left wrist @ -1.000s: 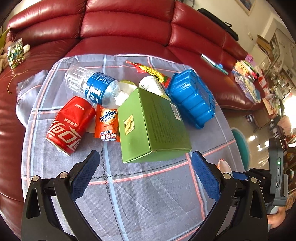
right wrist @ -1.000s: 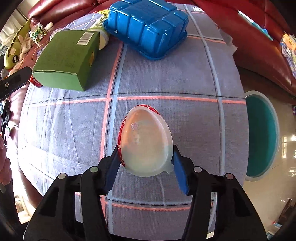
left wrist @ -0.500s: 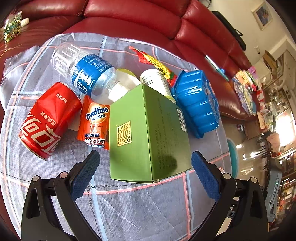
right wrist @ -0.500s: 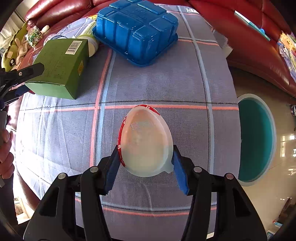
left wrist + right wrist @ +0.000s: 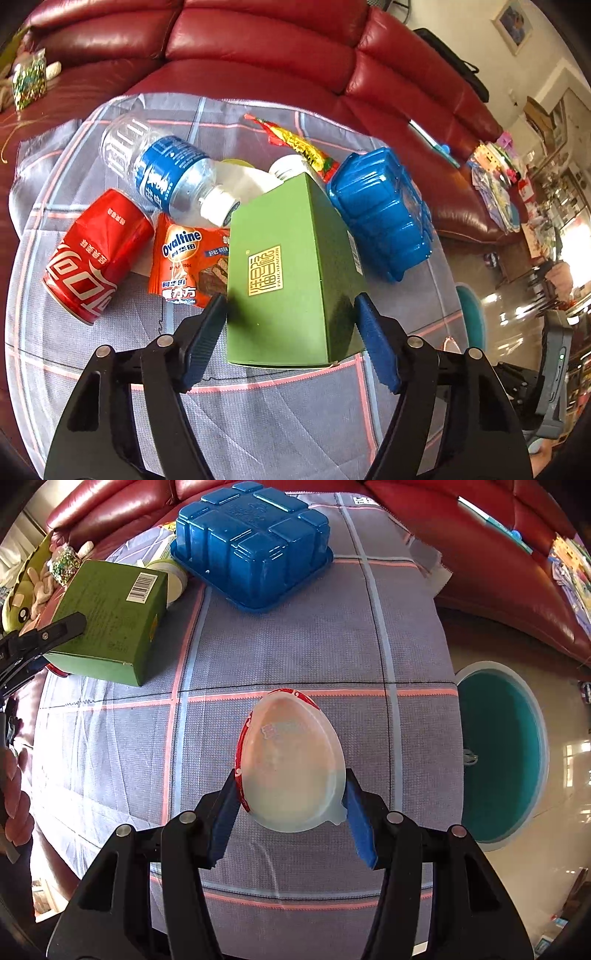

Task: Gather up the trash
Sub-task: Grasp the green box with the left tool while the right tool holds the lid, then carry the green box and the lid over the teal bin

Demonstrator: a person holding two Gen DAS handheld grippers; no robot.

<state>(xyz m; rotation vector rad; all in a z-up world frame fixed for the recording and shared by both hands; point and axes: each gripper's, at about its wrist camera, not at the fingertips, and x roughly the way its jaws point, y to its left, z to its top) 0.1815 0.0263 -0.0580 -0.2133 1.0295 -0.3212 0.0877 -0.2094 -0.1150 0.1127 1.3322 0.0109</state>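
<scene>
On desk, left tool (image 5: 290, 325) jaws just closing around green box (image 5: 284, 273), pads touching; square grip before lifting. Right tool (image 5: 291, 808) clamps plastic lid (image 5: 291, 764).

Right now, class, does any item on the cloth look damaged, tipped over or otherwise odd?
Yes. The red cola can lies on its side with a dented wall. The water bottle also lies flat, its neck resting over the Ovaltine wrapper. The blue plastic tray sits upside down.
</scene>
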